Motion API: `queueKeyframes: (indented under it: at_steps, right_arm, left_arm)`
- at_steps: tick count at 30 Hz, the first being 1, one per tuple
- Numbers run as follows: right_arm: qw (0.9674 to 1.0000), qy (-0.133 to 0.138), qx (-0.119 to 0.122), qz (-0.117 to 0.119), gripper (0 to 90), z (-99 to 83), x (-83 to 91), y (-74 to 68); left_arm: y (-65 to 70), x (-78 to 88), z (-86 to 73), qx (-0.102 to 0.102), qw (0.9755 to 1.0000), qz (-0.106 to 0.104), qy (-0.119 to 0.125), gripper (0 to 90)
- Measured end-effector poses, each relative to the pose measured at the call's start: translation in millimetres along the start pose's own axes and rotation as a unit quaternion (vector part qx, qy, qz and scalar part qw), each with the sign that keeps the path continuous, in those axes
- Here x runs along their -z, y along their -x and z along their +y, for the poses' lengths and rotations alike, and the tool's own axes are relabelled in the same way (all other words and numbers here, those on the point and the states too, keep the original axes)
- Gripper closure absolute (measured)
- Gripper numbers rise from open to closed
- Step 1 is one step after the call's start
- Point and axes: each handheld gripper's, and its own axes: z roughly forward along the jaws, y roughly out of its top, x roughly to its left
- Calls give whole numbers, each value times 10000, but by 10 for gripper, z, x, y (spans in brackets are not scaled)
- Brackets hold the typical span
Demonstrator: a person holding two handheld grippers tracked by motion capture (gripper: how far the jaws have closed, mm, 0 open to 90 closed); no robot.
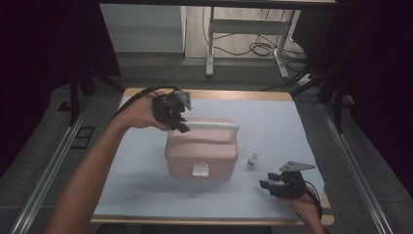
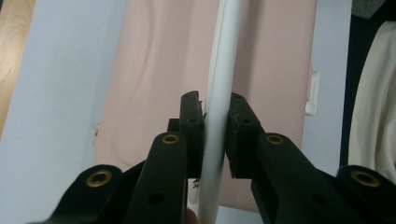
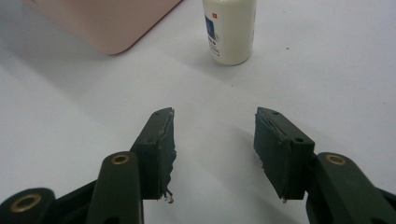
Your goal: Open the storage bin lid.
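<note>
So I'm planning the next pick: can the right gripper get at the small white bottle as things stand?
Probably yes. The right gripper is open and aimed toward the small white bottle, with only bare white table cover between them. The pink case sits off to the side, not in the path.

Pink box (image 1: 202, 153) sits mid-table, blocking the centre; its white handle (image 1: 214, 125) runs along the top w/ the left gripper (image 1: 178, 125) on its left end, pads against the bar. Small white bottle (image 1: 252, 160) stands just right of the box, leaving a narrow gap btwn them. Right gripper (image 1: 267, 186) rests near-right w/ jaws apart; wide bare mat (image 1: 141, 170) left, far & near.
</note>
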Motion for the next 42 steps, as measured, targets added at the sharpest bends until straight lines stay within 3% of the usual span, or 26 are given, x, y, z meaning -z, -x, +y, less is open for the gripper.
queueKeyframes:
  at_steps: [25,37,42]
  right_arm:
    - [10000,55,58,-17,501,-1,33,-41]
    - [9992,334,211,-59,822,95,181,-172]
    - [9986,494,189,-65,895,138,255,-193]
  left_arm:
    - [-198,119,54,69,9993,-333,158,798]
    - [-234,142,79,85,9992,-379,123,797]
    - [-234,149,77,93,9992,-375,137,797]
